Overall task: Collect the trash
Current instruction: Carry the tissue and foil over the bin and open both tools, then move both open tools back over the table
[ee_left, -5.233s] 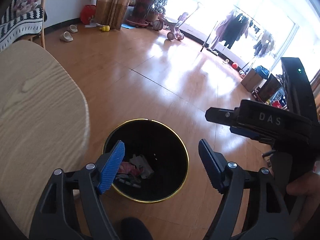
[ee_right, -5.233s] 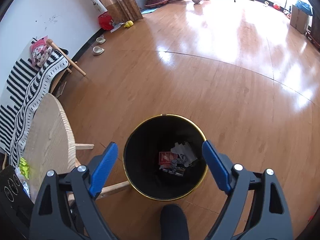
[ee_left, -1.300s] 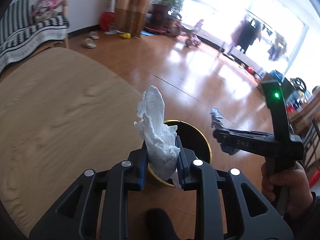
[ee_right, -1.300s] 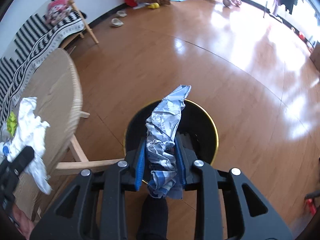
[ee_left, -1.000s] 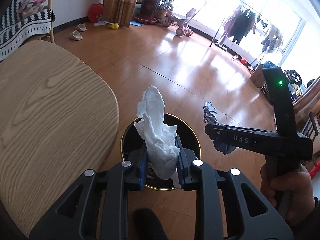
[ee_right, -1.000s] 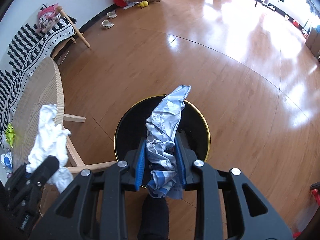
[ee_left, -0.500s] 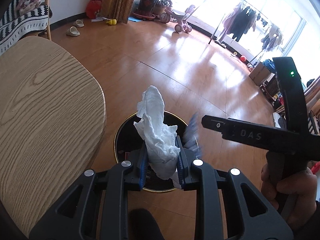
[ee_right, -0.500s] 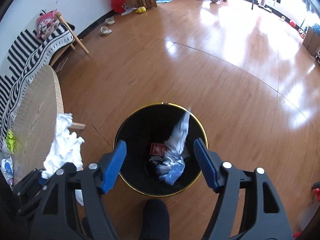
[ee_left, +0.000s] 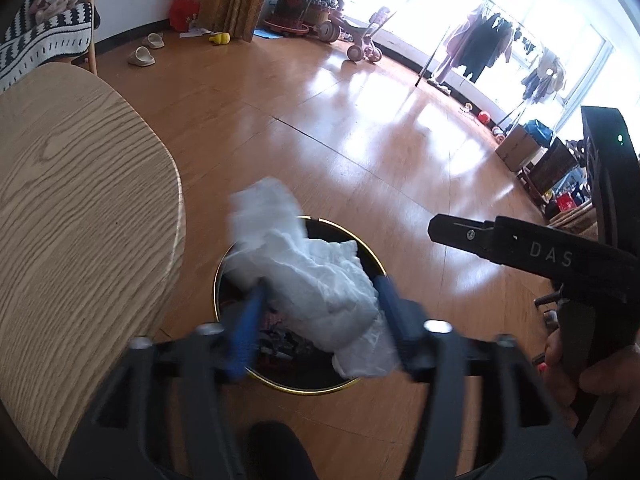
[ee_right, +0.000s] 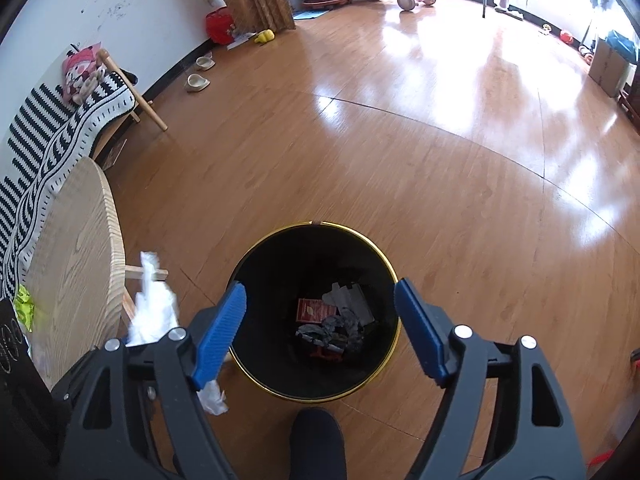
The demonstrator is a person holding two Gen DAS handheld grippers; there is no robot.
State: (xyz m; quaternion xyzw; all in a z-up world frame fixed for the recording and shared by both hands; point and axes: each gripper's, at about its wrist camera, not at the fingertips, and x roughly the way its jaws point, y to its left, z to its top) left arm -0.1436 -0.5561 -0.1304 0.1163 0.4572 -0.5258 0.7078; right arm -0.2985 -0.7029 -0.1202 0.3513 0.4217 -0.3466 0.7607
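left gripper (ee_left: 320, 312) spread, blurred, above the black gold-rimmed round bin (ee_left: 362, 246) | crumpled white tissue (ee_left: 308, 276) loose between its fingers, over the bin | right gripper (ee_right: 320, 328) released, empty, above the bin

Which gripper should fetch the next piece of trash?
Right gripper: open and empty above the bin. Left gripper is opening, with the white tissue between its fingers over the bin.

Black bin (ee_right: 256, 372), trash inside (ee_right: 334, 326), right gripper (ee_right: 320, 334) spread above
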